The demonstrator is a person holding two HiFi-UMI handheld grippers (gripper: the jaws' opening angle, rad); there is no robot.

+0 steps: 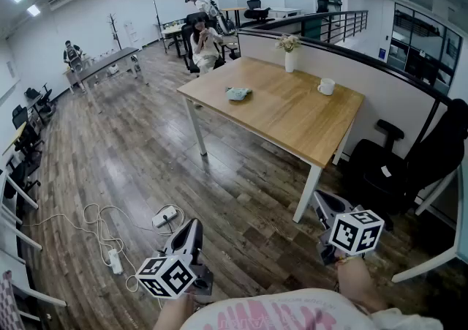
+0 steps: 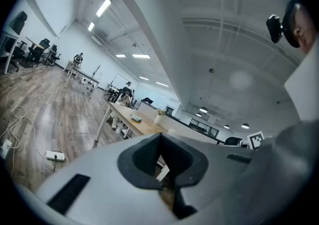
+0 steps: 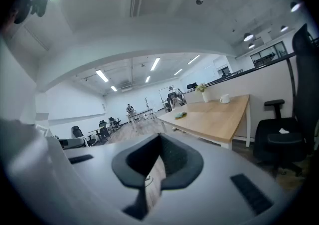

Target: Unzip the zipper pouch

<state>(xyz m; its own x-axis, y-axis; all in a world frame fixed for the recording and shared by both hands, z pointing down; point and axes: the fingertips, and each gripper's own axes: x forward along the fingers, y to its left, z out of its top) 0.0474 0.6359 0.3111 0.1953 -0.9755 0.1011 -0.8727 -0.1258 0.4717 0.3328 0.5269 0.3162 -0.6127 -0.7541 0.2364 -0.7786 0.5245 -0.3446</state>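
Observation:
The small teal zipper pouch (image 1: 238,93) lies on the far left part of the wooden table (image 1: 292,120), well ahead of both grippers. My left gripper (image 1: 190,230) is held low over the floor at the bottom left, jaws shut and empty. At the bottom right, near the table's front leg, my right gripper (image 1: 322,203) is also shut with nothing in it. In the left gripper view the pouch (image 2: 135,117) shows far off on the table beyond the closed left gripper (image 2: 162,161). The right gripper view shows the pouch (image 3: 180,115) past the closed right gripper (image 3: 158,161).
A white mug (image 1: 326,86) and a white vase with flowers (image 1: 289,54) stand at the table's far right side. A black office chair (image 1: 409,167) is to the right. A power strip and cables (image 1: 110,237) lie on the floor at left. People sit and stand at the back (image 1: 205,39).

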